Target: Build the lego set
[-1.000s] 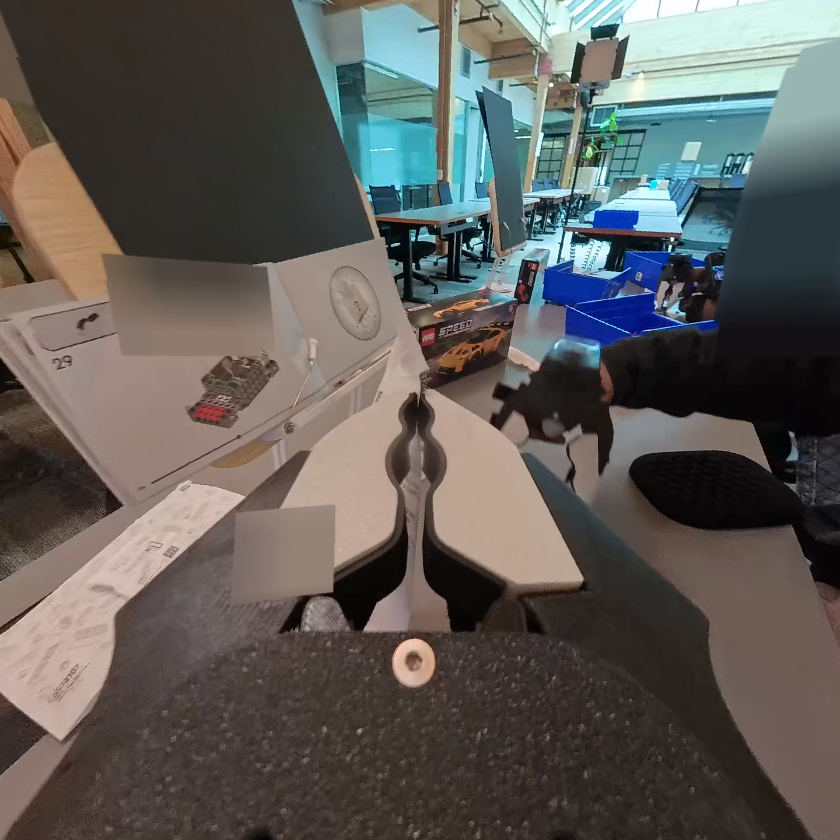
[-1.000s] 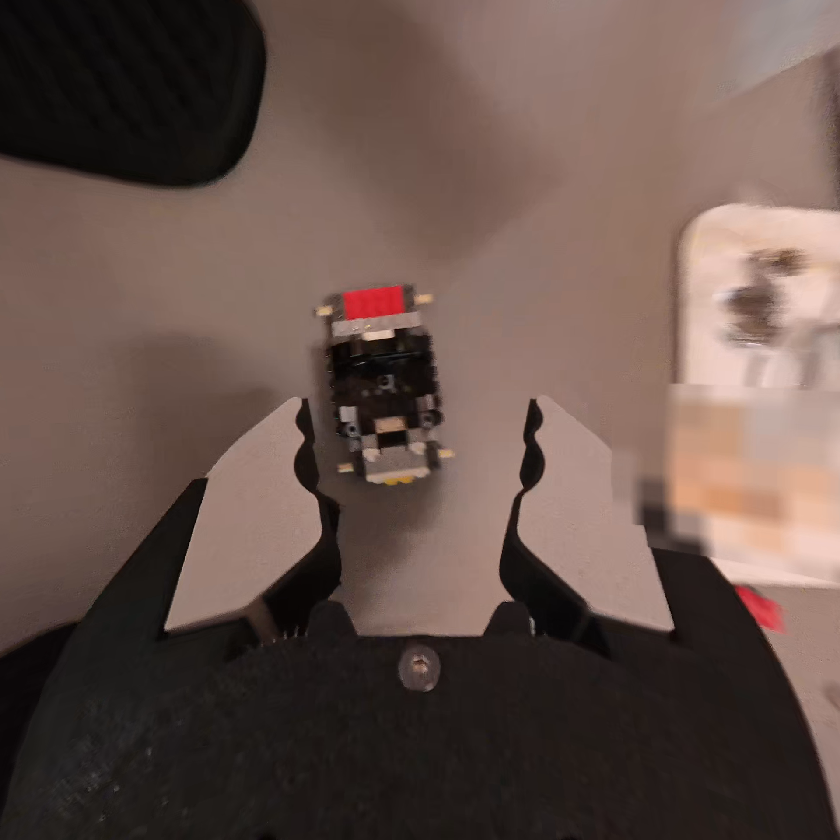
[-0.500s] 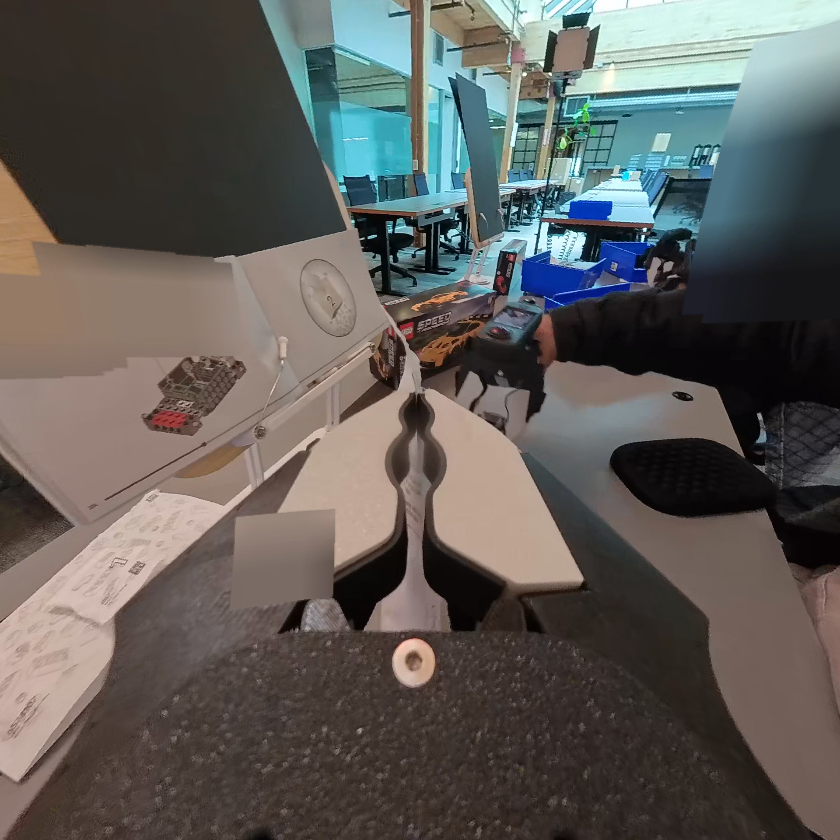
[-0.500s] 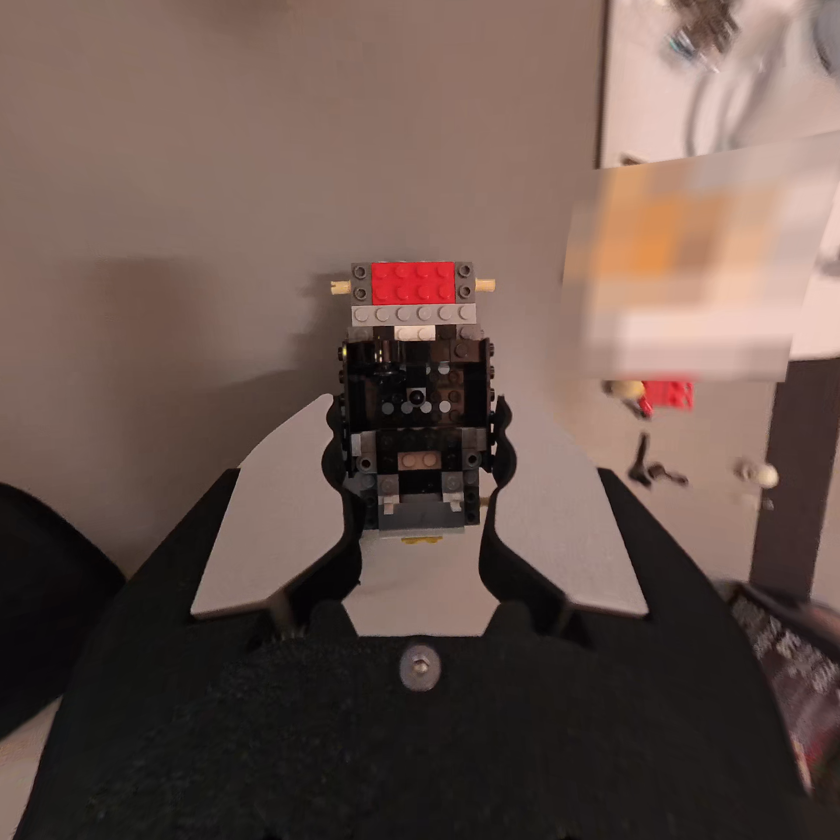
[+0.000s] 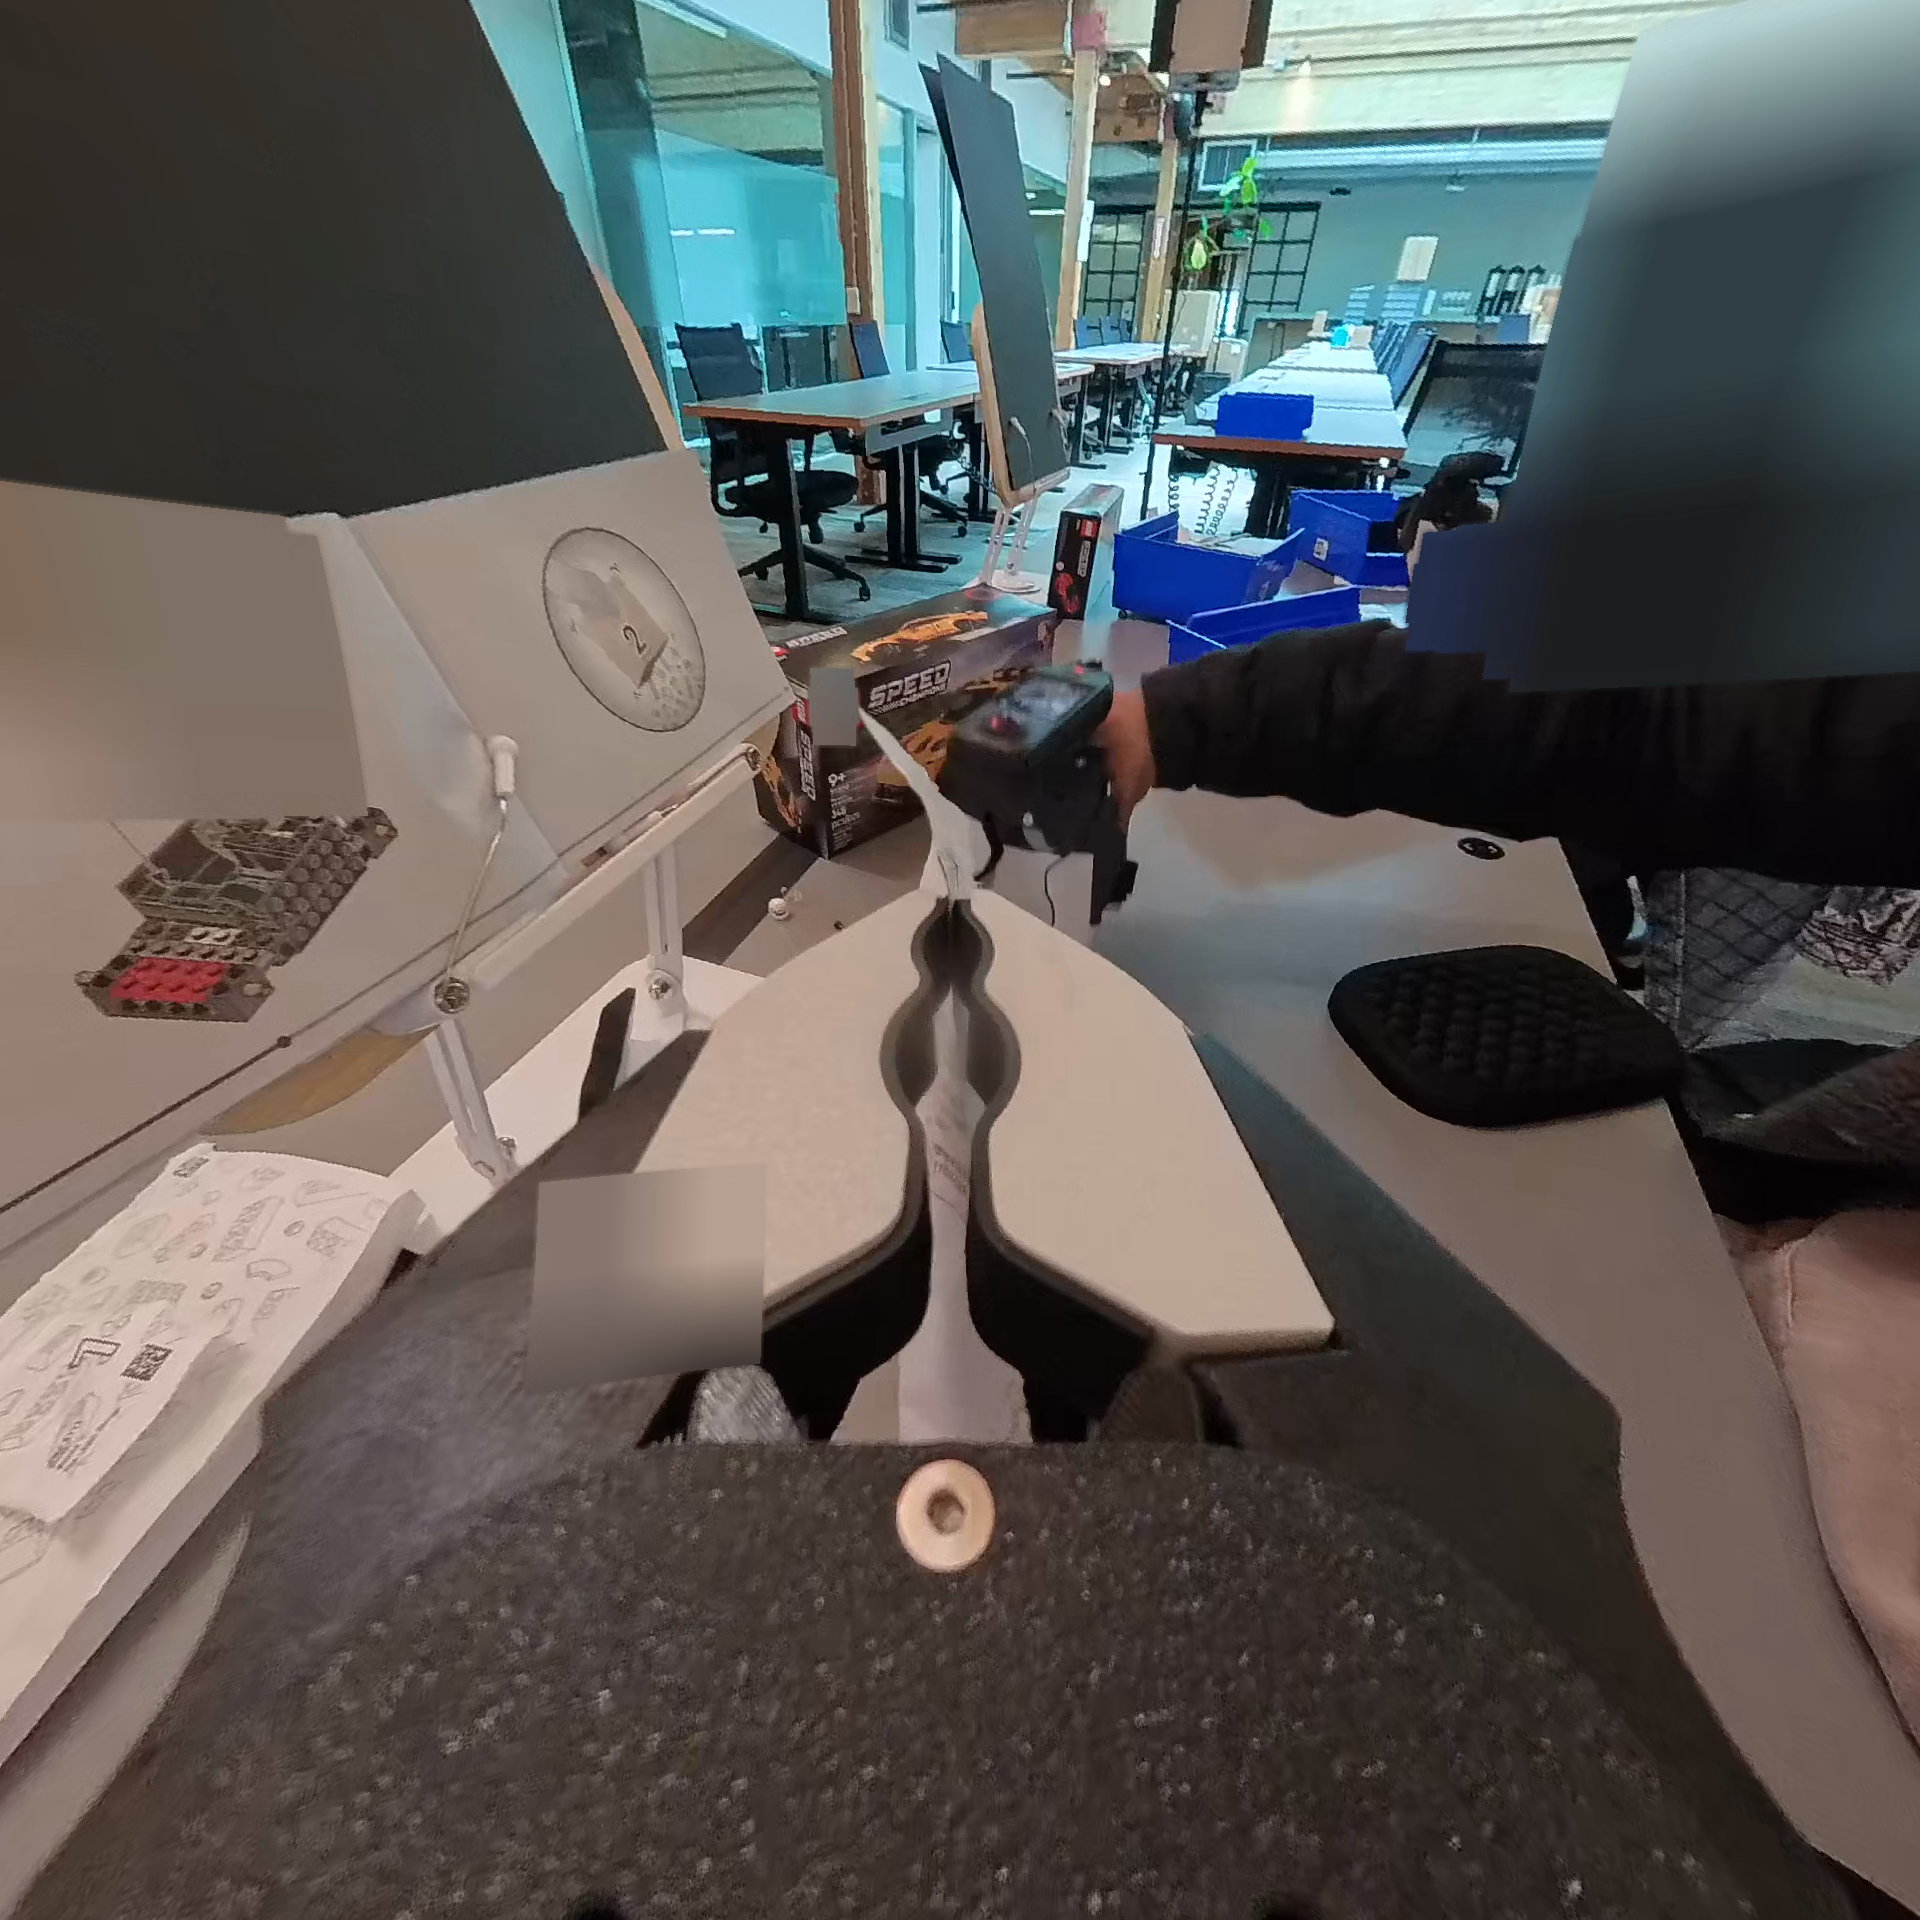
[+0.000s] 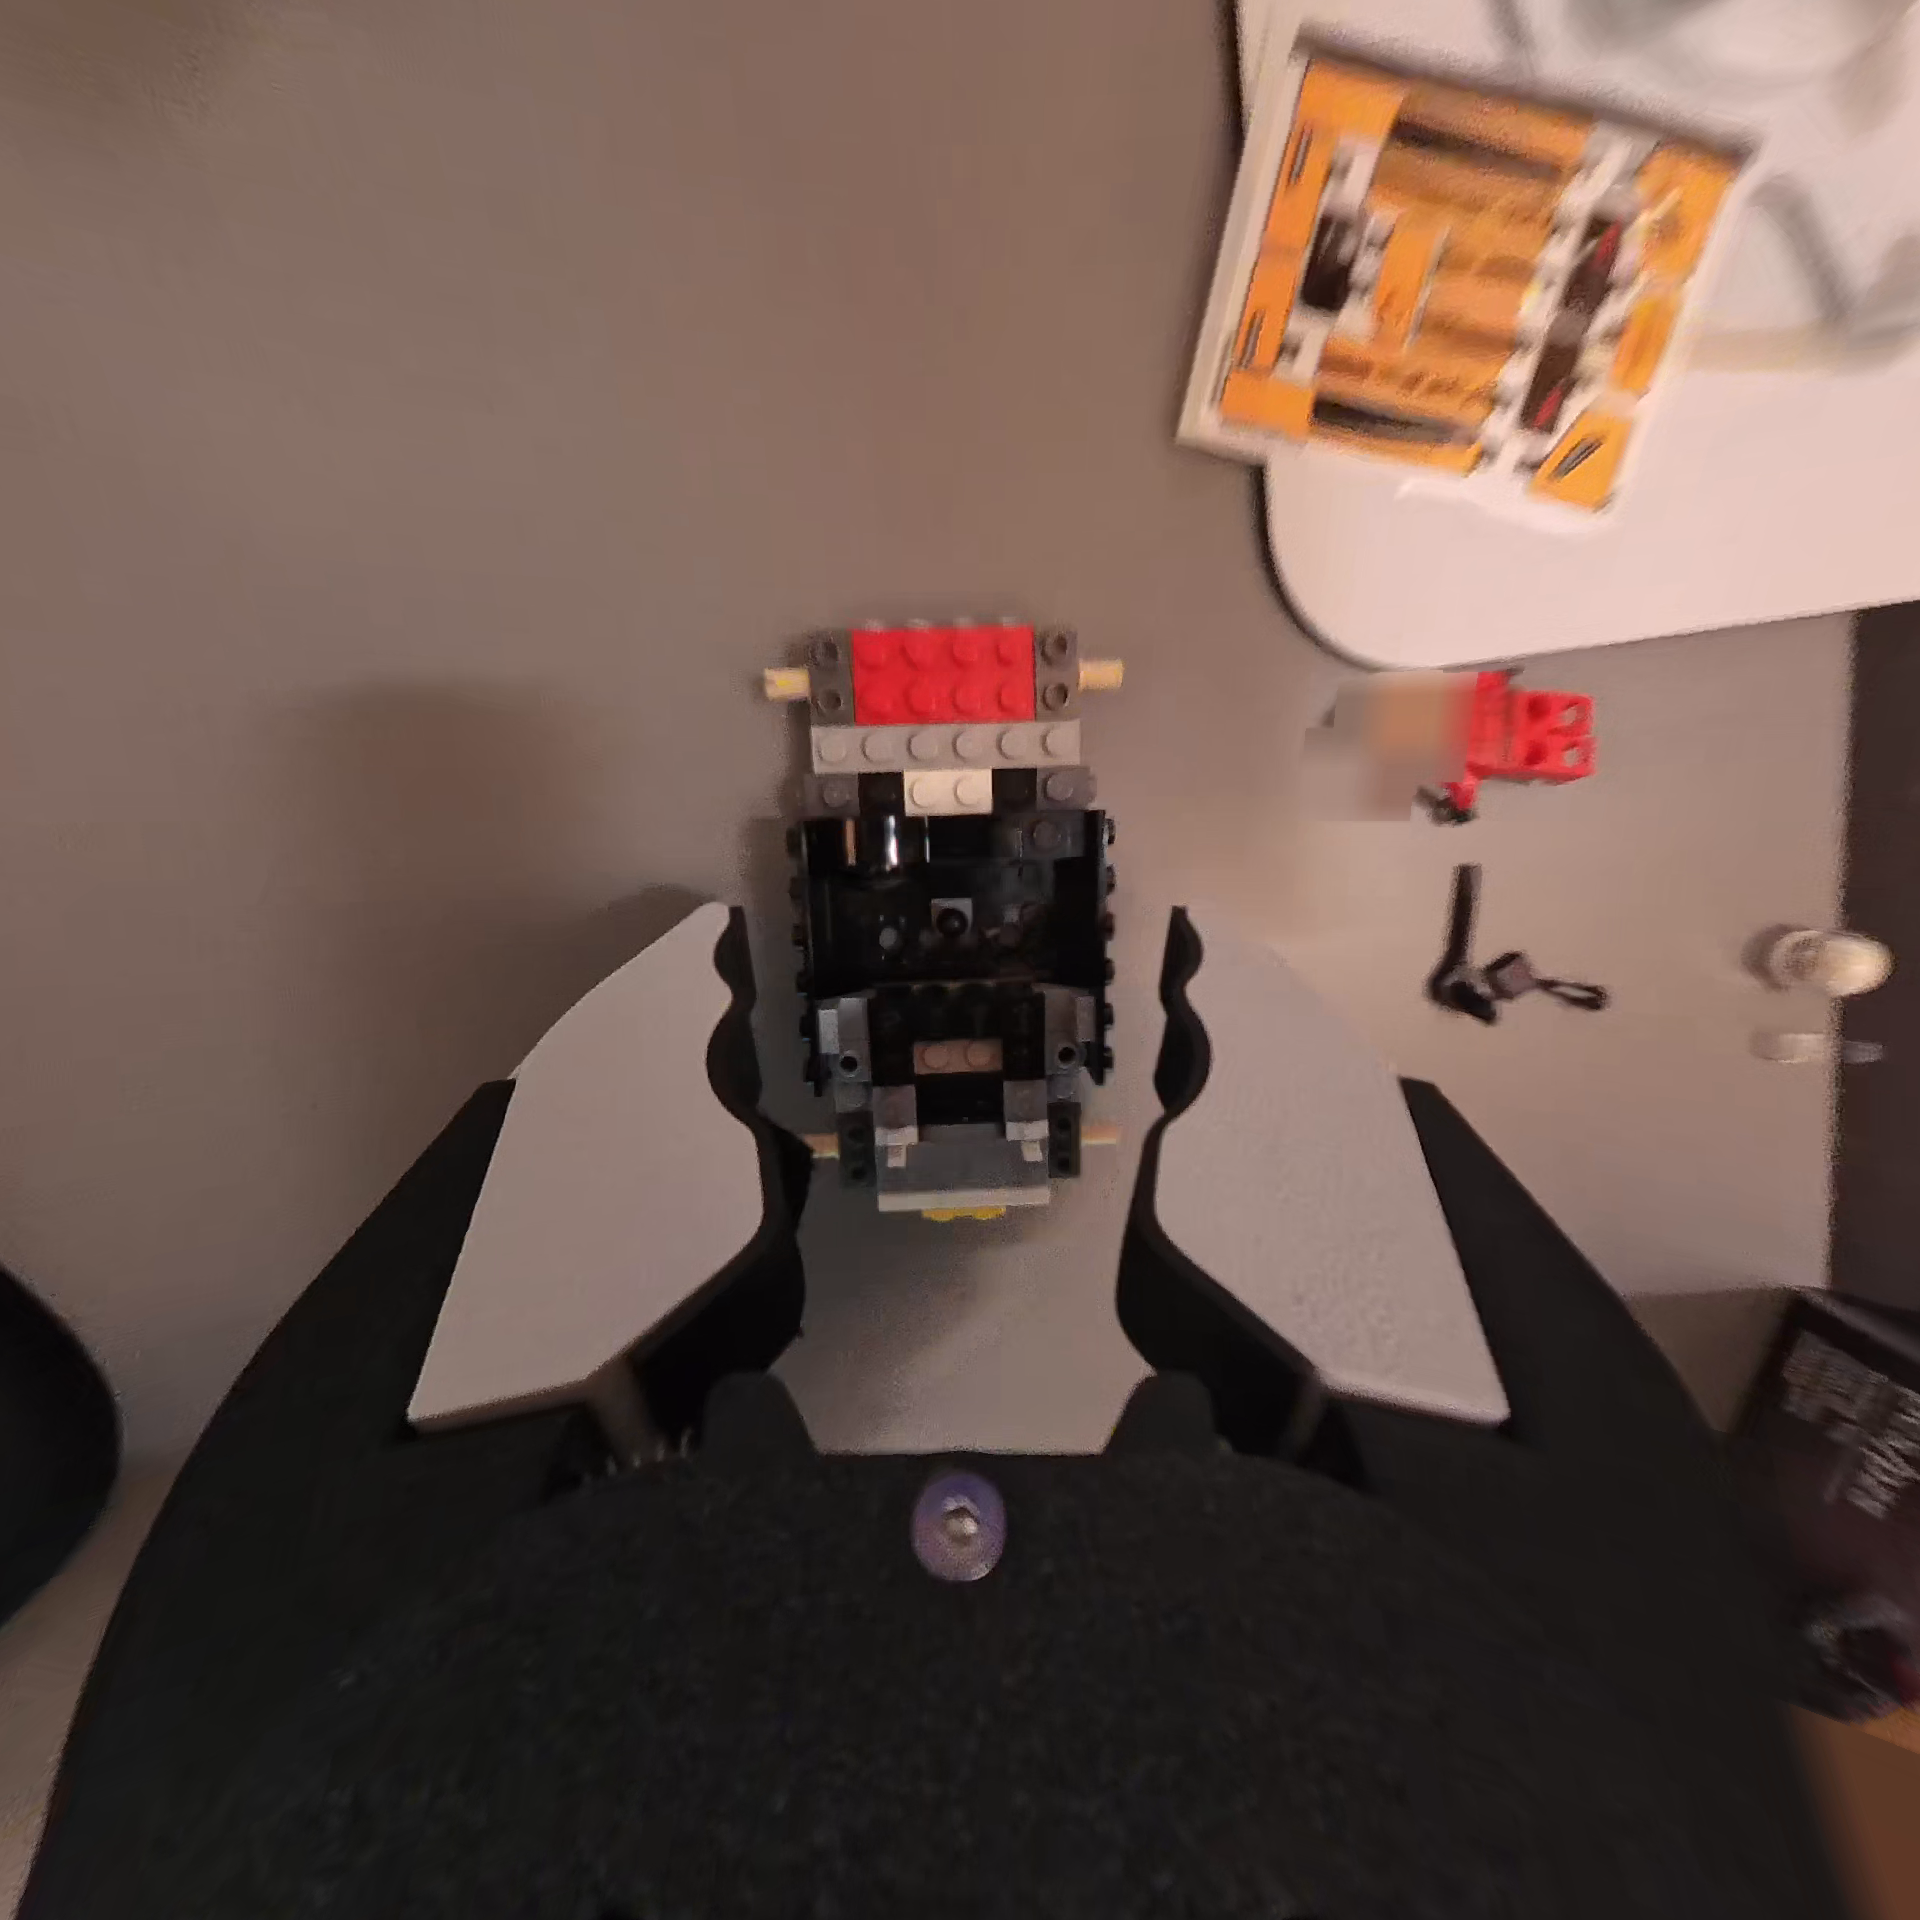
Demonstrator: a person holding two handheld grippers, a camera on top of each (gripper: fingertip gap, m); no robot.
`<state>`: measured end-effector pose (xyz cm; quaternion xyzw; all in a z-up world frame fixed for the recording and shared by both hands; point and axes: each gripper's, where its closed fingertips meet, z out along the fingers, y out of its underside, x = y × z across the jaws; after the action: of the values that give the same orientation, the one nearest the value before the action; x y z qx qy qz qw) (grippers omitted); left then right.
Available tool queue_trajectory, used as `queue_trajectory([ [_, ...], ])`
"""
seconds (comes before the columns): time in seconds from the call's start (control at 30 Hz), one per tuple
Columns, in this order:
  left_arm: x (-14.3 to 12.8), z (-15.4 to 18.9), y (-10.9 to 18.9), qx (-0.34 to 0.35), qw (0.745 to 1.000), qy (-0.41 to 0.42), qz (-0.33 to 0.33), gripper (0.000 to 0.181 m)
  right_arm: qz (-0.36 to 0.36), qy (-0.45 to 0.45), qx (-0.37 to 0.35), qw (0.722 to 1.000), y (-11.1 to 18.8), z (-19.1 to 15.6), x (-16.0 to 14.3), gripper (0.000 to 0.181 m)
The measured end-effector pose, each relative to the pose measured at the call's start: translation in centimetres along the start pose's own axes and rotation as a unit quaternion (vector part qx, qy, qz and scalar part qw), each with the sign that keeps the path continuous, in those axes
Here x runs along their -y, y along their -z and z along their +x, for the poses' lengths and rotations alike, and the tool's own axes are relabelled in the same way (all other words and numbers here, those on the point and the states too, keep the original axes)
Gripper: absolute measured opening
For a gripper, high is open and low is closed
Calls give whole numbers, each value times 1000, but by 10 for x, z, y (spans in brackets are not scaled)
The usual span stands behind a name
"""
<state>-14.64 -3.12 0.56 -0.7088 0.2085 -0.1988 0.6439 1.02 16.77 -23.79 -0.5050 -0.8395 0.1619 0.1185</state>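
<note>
While the right gripper (image 6: 956, 1023) stands spread around the part-built chassis (image 6: 948, 925) on the table (image 6: 416, 416) without touching it, the left gripper (image 5: 951, 920) is pressed together on a thin white bag strip (image 5: 940, 831). Loose parts (image 6: 1507, 727) off to its right suggest much assembly remains.

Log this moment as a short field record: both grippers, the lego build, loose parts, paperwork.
left gripper: shut on a white paper strip
right gripper: open, fingers either side of the lego build, small gaps showing
lego build: flat on the grey table, red plate at its far end
loose parts: red piece and small black pieces to the build's right
sticker sheet: orange and black, blurred, on a white surface
instruction booklet: open on a stand
lego box: behind the stand
</note>
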Motion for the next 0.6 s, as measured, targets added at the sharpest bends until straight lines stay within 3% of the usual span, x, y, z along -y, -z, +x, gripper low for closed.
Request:
queue_trajectory([
  [0.13, -11, 7, -14, -20, 1000, 3, -23, 0, 99, 26, -17, 995, 56, -10, 59, 74],
  [0.23, -22, 16, -27, -38, 998, 6, -50, 0, 174, 76, -23, 982, 107, -37, 120, 63],
  [0.33, -32, 26, -41, -55, 996, 7, -76, 0, 201, 129, -30, 971, 140, -68, 172, 52],
  [0.47, -41, 46, -55, -80, 991, -3, -104, 0, 178, 196, -50, 963, 144, -96, 214, 46],
  [0.6, -43, 62, -62, -85, 988, -29, -129, 0, 137, 241, -46, 960, 134, -111, 229, 38],
])
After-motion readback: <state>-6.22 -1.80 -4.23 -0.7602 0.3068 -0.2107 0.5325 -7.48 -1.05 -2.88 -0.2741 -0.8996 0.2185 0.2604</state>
